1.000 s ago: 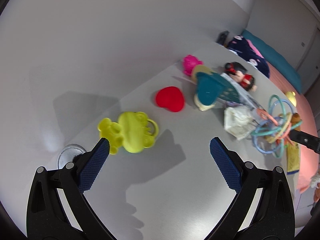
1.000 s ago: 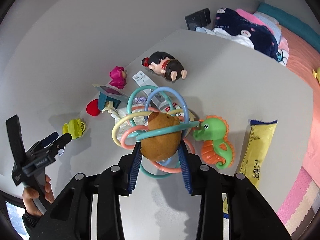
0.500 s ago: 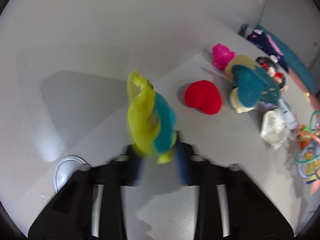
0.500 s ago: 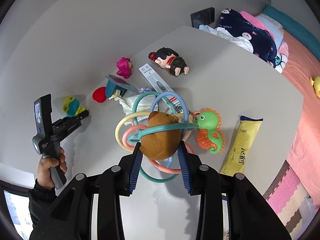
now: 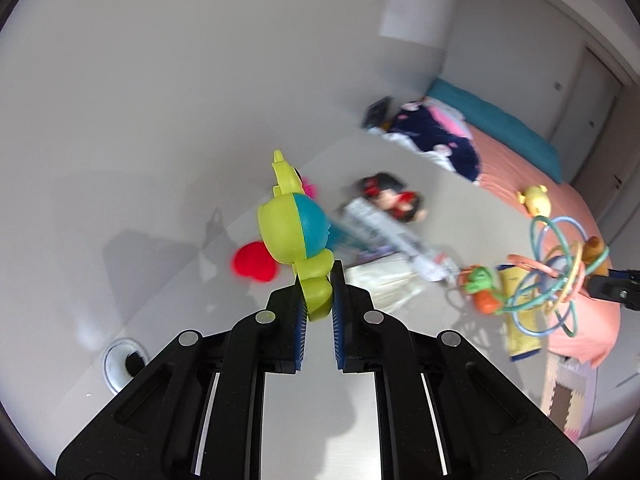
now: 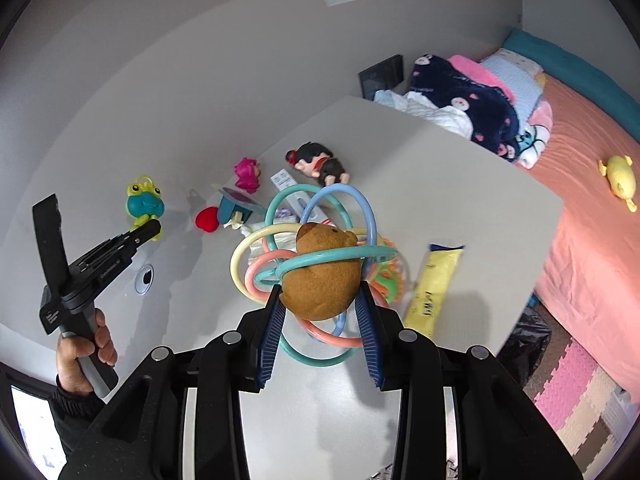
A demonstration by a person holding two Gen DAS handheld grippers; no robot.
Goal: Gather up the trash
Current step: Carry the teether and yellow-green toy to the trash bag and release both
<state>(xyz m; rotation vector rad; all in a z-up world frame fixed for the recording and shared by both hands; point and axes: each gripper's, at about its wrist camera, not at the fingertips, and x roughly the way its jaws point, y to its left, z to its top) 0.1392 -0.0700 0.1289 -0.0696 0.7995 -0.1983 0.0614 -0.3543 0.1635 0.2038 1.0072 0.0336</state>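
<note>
My left gripper is shut on the foot of a yellow-green and teal frog toy and holds it up above the white table; the frog also shows in the right wrist view. My right gripper is shut on a brown plush bear tangled in a toy of coloured rings, held above the table. A crumpled white tissue, a white wrapper and a yellow snack packet lie on the table.
On the table lie a red heart, a pink toy, a doll, a teal toy and an orange-green seahorse. A cable hole is at the left. A bed stands at the right, a black bag below the table edge.
My left gripper closed on the frog toy and lifted it off the table, turning right. My right gripper rose higher with the bear and rings.
</note>
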